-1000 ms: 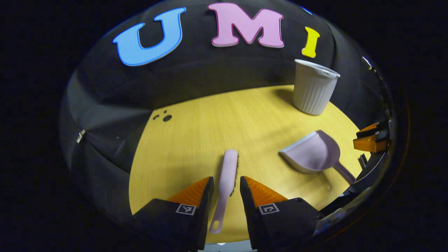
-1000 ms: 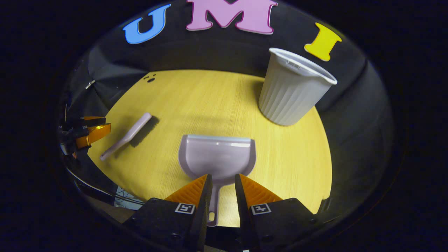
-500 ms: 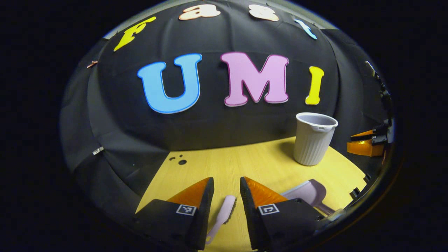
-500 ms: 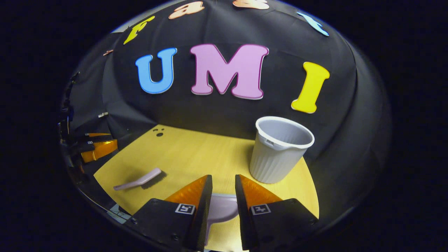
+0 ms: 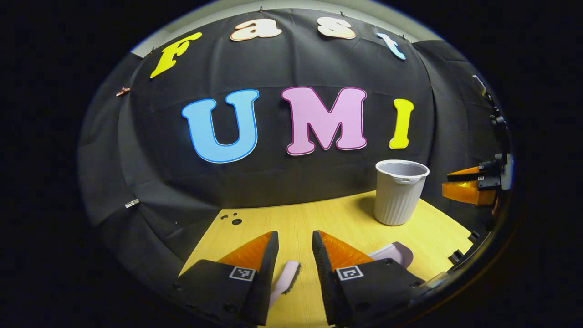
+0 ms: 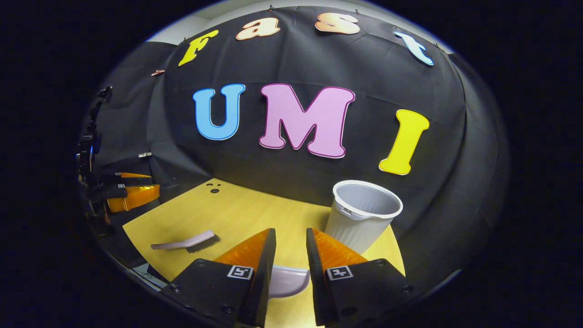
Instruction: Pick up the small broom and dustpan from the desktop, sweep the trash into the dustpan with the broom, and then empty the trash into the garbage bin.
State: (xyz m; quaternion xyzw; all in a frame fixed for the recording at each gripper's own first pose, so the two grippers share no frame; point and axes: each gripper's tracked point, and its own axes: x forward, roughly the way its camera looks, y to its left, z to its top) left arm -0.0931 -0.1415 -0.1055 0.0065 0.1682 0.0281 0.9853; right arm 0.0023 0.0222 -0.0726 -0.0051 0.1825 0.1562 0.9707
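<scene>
The small broom (image 6: 184, 243) lies flat on the worktop (image 6: 255, 214) at the lower left of the right gripper view, its long axis running nearly left to right in the frame: thin handle toward the left, dark bristles under the head at the right. In the left gripper view its head (image 5: 283, 280) peeks up between the fingers of the left hand-held gripper (image 5: 295, 248), whose jaws stand narrowly apart and hold nothing. It looks like light, stiff plastic with a smooth handle that may slip; the slim handle seems the best place to grip.

The dustpan (image 6: 287, 280) sits at the bottom centre, scoop just beyond the right hand-held gripper (image 6: 290, 243), likewise narrowly parted and empty. It also looks light and rigid. The garbage bin (image 6: 362, 214) stands upright at right; dark trash specks (image 6: 214, 189) lie at the worktop's far left.
</scene>
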